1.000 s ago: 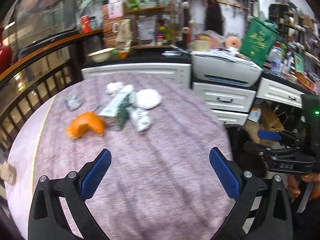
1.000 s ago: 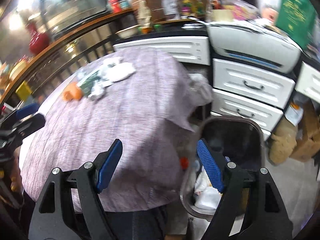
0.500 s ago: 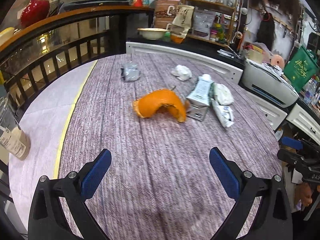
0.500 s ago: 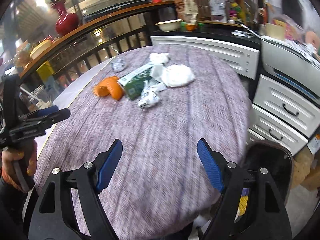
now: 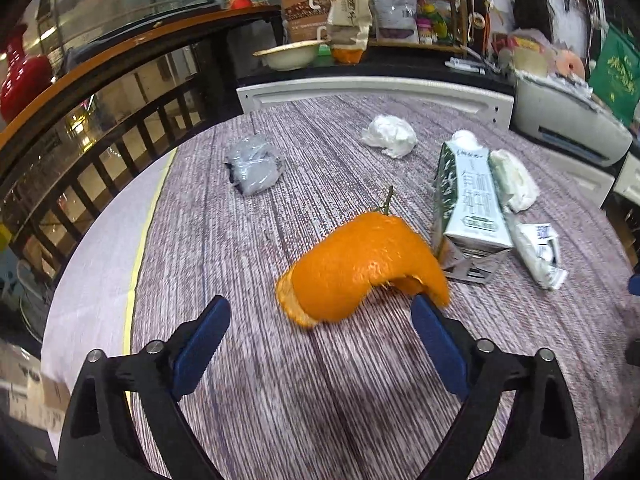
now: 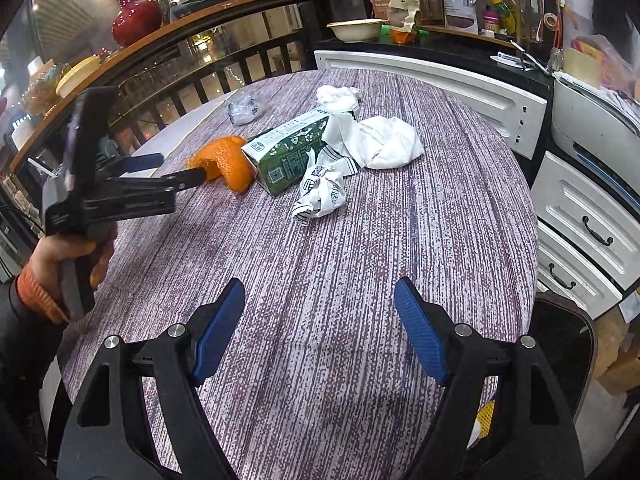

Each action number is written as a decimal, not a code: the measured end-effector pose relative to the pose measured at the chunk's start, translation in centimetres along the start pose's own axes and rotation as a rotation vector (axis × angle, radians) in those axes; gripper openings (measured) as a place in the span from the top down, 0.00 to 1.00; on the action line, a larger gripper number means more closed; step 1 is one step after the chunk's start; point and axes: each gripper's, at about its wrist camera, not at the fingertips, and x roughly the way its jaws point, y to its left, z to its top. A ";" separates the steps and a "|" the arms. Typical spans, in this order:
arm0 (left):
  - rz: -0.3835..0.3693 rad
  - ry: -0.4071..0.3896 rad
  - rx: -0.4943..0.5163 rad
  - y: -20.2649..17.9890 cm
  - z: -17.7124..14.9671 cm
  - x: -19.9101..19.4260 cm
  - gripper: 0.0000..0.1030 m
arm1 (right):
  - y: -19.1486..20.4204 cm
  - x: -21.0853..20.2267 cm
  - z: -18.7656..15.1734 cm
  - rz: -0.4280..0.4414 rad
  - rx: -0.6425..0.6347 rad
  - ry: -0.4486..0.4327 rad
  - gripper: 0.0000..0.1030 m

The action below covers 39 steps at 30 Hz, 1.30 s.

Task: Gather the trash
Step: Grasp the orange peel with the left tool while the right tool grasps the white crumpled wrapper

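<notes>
Six pieces of trash on the round desk (image 6: 400, 240), left gripper (image 5: 320, 316) at the orange peel (image 5: 360, 268).

Counted: one orange peel, one green milk carton (image 6: 292, 152), one clear plastic wad (image 5: 254, 168), two white tissue clumps, one printed crumpled wrapper (image 6: 320, 196). Left jaws are closing, peel's near edge just between the tips, pads not pressing; right gripper (image 6: 320, 320) stands wide, empty. Since a second ago the left gripper has come much nearer the peel; the right has swung from the bin (image 6: 568, 332) to the desk.
</notes>
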 end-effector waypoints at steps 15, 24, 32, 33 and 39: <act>-0.034 0.006 -0.079 2.0 0.1 1.8 0.89 | 1.1 5.7 5.0 -0.002 -0.056 0.068 0.31; -0.041 -0.012 -0.114 2.7 -0.7 0.3 0.90 | 0.8 9.0 6.6 -0.048 -0.068 0.111 0.67; -0.079 -0.043 -0.193 3.8 -2.6 -2.7 0.90 | 1.2 6.0 4.2 0.020 -0.069 0.093 0.69; -0.087 -0.044 -0.202 3.8 -2.9 -3.0 0.90 | 1.4 5.5 3.8 0.025 -0.075 0.088 0.69; -0.121 -0.061 -0.241 3.5 -4.2 -5.0 0.90 | 2.0 2.3 1.8 0.029 -0.085 0.040 0.69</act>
